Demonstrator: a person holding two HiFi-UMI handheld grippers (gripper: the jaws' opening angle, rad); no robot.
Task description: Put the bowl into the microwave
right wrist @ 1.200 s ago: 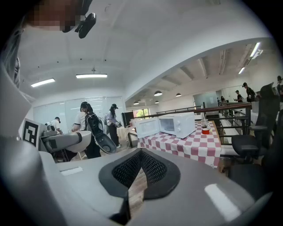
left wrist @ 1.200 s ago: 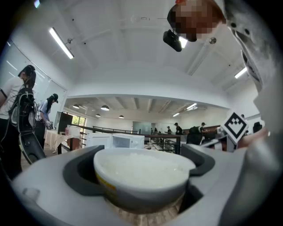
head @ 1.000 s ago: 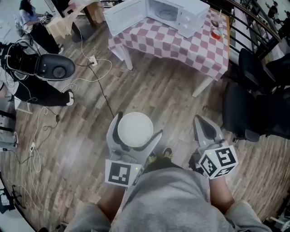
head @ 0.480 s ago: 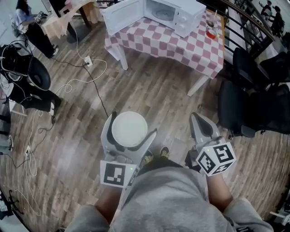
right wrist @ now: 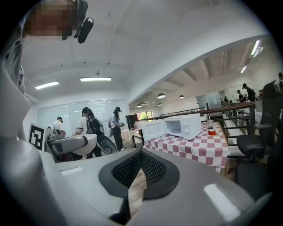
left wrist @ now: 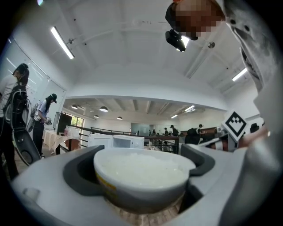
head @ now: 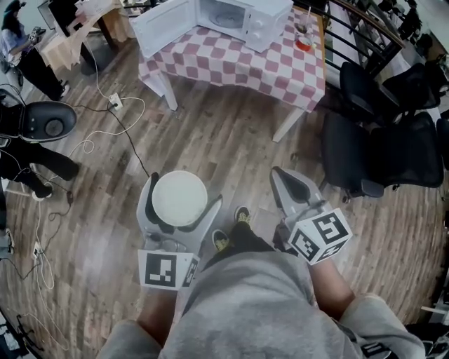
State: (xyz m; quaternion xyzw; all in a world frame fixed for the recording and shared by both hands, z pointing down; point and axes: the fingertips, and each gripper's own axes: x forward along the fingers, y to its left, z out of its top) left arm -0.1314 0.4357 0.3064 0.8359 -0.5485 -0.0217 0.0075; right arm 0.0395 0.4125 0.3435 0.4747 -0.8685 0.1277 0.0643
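A white bowl [head: 179, 198] sits between the jaws of my left gripper [head: 179, 193], which is shut on it above the wooden floor; the left gripper view shows the bowl [left wrist: 143, 172] up close, filling the gap. My right gripper [head: 291, 188] is shut and holds nothing, its pads [right wrist: 140, 170] meeting at the tips. The white microwave [head: 235, 15] stands with its door open on the checked table [head: 280, 66] at the top of the head view, well ahead of both grippers. It also shows in the right gripper view as the microwave [right wrist: 177, 127].
Black office chairs [head: 382, 140] stand to the right. Cables [head: 105, 123] trail over the floor at left, near a round black device [head: 45, 120]. A red cup [head: 304, 42] is on the table beside the microwave. People [right wrist: 90, 128] stand at the far left of the room.
The view has shifted: the table and microwave now sit further left and higher in the frame. Both grippers have drifted left and up, the bowl still held.
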